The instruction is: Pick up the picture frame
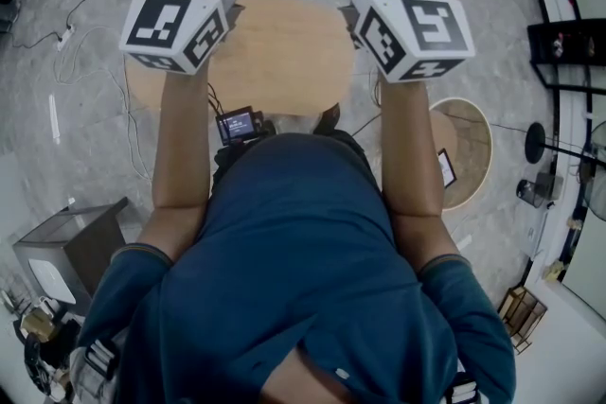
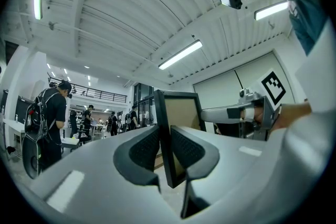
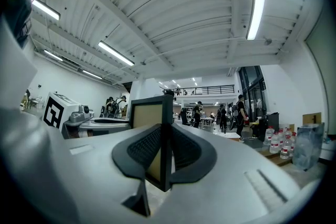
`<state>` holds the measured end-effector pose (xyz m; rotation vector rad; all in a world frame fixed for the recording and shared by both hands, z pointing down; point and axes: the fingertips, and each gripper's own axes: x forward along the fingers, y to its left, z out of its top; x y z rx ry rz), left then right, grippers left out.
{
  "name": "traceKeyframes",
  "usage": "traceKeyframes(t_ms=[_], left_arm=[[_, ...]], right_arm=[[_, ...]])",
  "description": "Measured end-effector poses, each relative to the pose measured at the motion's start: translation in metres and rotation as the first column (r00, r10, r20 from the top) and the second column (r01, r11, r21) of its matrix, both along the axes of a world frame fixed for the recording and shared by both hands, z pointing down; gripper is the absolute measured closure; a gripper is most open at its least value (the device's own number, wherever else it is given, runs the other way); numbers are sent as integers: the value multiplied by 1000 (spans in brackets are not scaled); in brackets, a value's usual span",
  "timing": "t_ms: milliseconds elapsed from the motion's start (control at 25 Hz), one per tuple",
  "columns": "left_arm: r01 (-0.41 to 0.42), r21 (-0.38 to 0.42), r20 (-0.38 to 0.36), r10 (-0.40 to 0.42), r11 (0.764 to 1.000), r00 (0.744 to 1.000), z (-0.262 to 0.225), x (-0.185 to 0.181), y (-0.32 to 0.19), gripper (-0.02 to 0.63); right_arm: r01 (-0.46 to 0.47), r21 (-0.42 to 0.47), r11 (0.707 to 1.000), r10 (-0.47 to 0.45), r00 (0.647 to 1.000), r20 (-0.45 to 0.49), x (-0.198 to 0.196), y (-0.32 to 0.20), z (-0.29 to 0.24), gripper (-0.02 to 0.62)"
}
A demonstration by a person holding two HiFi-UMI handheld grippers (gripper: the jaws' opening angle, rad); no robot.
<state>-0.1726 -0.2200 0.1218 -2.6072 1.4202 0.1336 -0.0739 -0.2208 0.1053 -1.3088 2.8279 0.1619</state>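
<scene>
Picture frame raised upright above the table, spanning both tools: left tool clamps one side edge, right tool clamps the opposite edge.

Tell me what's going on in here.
A person holds a gripper in each hand, and both are clamped on one picture frame. The left gripper grips one edge and the right gripper grips the opposite edge. The frame is off any surface, held upright in the air between them with the open room behind it. In the head view the grippers are stretched out over a round wooden table. The frame counts as picked up.
</scene>
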Motion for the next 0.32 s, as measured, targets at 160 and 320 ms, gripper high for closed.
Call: traceKeyframes(t_ms=[160,320], left_arm=[[-4,-3,2,4,1000,1000,1,1,0,545],[-7,-3,-1,7,1000,1000,1,2,0,545]], right_arm=[[-5,-3,1000,5,1000,-3,1,0,1,531],[-10,-4,1000,10,1000,-6,2,0,1,531]])
